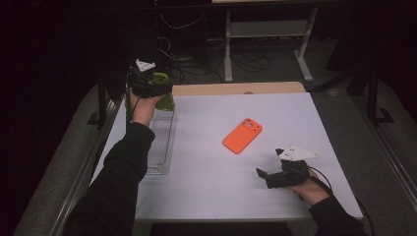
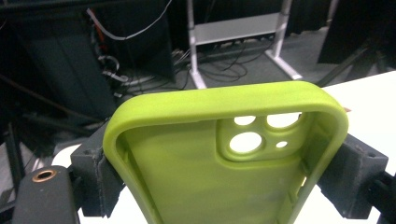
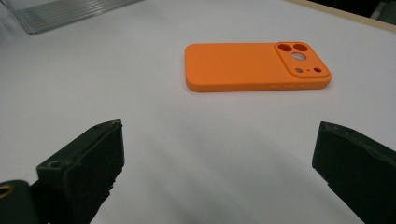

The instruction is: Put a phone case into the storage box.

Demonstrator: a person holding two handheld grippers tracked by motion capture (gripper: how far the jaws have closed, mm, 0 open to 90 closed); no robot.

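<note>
My left gripper (image 1: 156, 88) is raised at the table's far left, shut across the sides of a lime-green phone case (image 2: 224, 158); the case's hollow inside and camera cut-outs face its camera. That green case (image 1: 164, 98) hangs over the far end of a clear plastic tray (image 1: 160, 142). An orange phone case (image 1: 242, 135) lies back-up near the middle of the white table (image 1: 206, 162). My right gripper (image 1: 268, 176) rests low at the near right, open with nothing between its jaws, and the orange case (image 3: 254, 66) lies a short way ahead of it.
The clear ribbed tray runs along the table's left edge, its corner visible in the right gripper view (image 3: 65, 14). A tan board (image 1: 236, 88) borders the far edge. Beyond stand white desk legs (image 1: 228, 49) and cables on a dark floor.
</note>
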